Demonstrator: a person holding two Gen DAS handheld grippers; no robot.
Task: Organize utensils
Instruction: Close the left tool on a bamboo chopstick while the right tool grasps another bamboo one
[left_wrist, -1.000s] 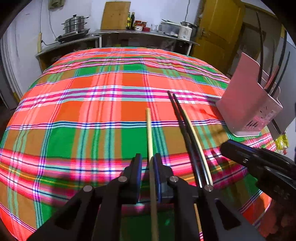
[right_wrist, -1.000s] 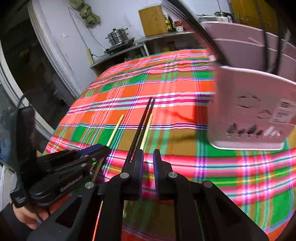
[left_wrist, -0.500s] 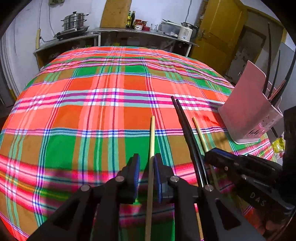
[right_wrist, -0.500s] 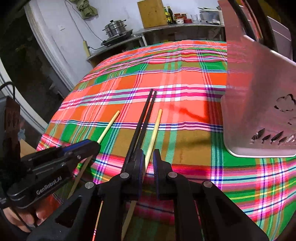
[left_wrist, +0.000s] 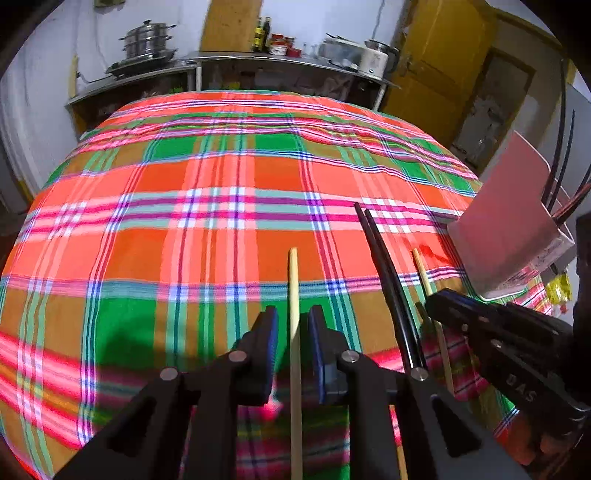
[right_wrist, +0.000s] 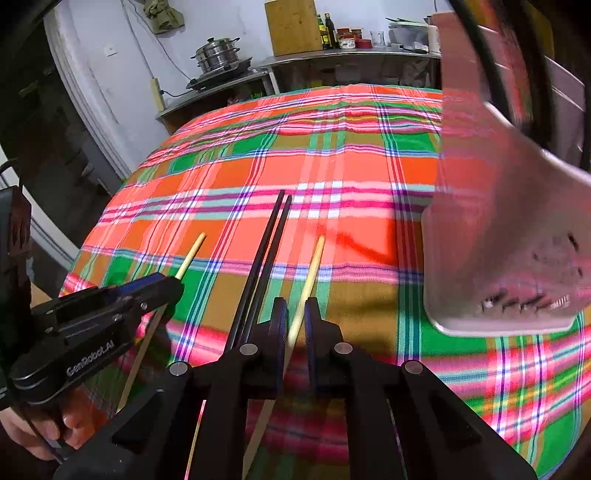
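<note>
At the near edge of the table, the left gripper (left_wrist: 291, 343) has its black jaws set narrowly around a pale wooden chopstick (left_wrist: 293, 291), a slim, straight, round stick of light yellow colour; a sliver of gap shows on either side, so the pads do not press it. The stick runs away from the edge over a green square of the bright plaid tablecloth (left_wrist: 147, 229) in orange, green and pink.

Just to its right lies a pair of black chopsticks (left_wrist: 388, 280), thin, glossy and tapering, side by side and touching along most of their length.

Right of these, the right gripper (right_wrist: 295, 325) stands with its jaws close around a second pale wooden chopstick (right_wrist: 312, 269) of the same look; whether its pads touch the stick cannot be told. A person's hand (right_wrist: 55, 424) grips the left tool's handle.

Farther in, toward the table's right edge, stands a pale pink plastic utensil holder (left_wrist: 506, 221) with cut-out vents near its base, dark thin utensils (left_wrist: 561, 140) rising from its top.

Beyond the table's far edge, a metal counter (left_wrist: 258, 62) carries a stacked steel steamer pot (left_wrist: 147, 37) and bottles.
</note>
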